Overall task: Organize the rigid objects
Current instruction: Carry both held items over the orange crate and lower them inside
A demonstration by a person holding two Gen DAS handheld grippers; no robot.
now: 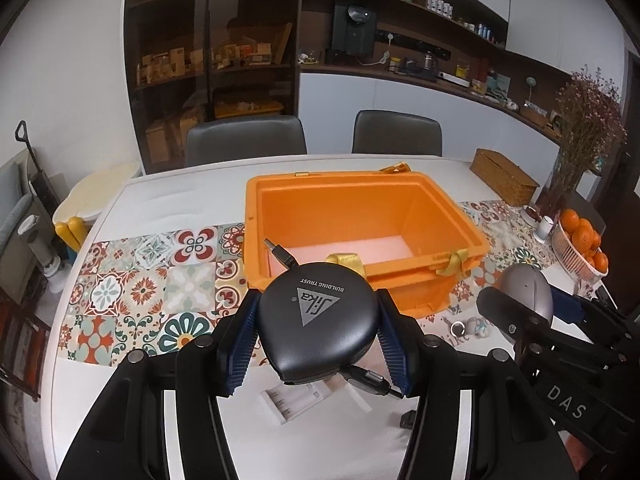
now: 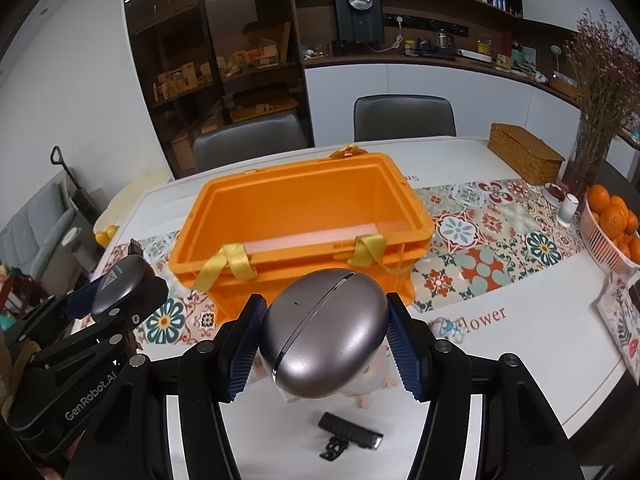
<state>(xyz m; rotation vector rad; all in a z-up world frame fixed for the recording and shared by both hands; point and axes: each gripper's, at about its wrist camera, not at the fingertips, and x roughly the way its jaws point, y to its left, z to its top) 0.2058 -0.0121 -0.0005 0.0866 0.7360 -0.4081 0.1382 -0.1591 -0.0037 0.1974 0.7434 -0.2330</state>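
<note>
My left gripper (image 1: 318,322) is shut on a round black cable reel (image 1: 316,320) with a triangle logo, held above the table just in front of the open orange crate (image 1: 472,236). My right gripper (image 2: 324,334) is shut on a grey egg-shaped case (image 2: 324,328), also held in front of the crate (image 2: 188,240). The crate holds a pale foam pad (image 1: 344,250) and has yellow straps (image 2: 364,250) over its near wall. The right gripper's case shows in the left wrist view (image 1: 528,290); the left gripper's reel shows in the right wrist view (image 2: 116,284).
A white battery holder (image 1: 290,398), a small black clip (image 2: 348,436), a doll (image 2: 372,376) and small trinkets (image 1: 472,326) lie on the white table near me. A wicker box (image 2: 524,156), dried flowers (image 2: 596,92) and a basket of oranges (image 2: 612,224) stand at the right. Two chairs (image 1: 244,140) are behind.
</note>
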